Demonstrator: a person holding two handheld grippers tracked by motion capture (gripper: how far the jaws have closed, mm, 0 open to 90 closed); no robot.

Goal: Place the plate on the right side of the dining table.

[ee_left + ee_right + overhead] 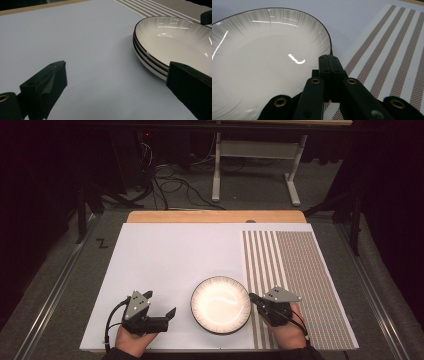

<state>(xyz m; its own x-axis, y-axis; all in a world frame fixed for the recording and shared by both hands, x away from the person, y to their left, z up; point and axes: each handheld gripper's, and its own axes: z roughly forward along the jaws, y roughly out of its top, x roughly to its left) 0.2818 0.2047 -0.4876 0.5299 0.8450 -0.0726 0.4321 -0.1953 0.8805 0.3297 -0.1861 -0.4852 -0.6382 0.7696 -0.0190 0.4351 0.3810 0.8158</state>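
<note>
Plates [220, 304]: a stack of white ones with dark rims, near the front edge of the white board [165, 265], their right side meeting the striped mat [295, 280].

Right gripper [256, 298]: jaws pressed together, holding nothing, tips at the stack's right rim.

Left gripper [161, 307]: jaws spread wide, empty, just left of the stack.

Bare board lies behind and to the left.
</note>
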